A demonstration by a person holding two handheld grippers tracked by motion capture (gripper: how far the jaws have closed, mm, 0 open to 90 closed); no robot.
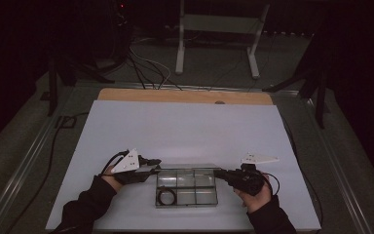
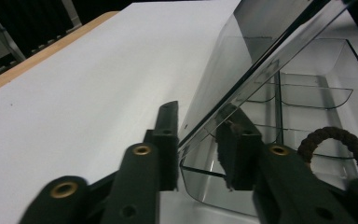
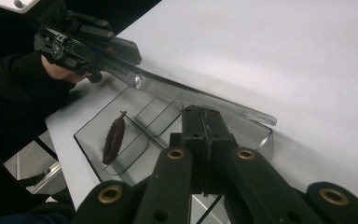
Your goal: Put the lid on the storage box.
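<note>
A clear plastic box (image 1: 187,204) with several compartments lies near the table's front edge. A dark braided ring (image 1: 166,196) rests in its front left compartment (image 2: 340,137) (image 3: 114,137). The box's clear lid (image 2: 261,42) is tilted up (image 3: 191,93). My left gripper (image 1: 154,165) is at the box's left end. Its jaws (image 2: 199,113) straddle the lid's corner with a gap, and the lid's edge lies against one pad only. My right gripper (image 1: 219,172) is at the box's right end. Its jaws (image 3: 203,112) are pressed together over the thin end wall.
A white sheet (image 1: 185,131) covers the table, with a wooden strip (image 1: 185,96) along its far edge. Beyond it are floor cables (image 1: 148,68) and a white stand (image 1: 219,29). A dark sleeve (image 3: 14,93) lies left of the box.
</note>
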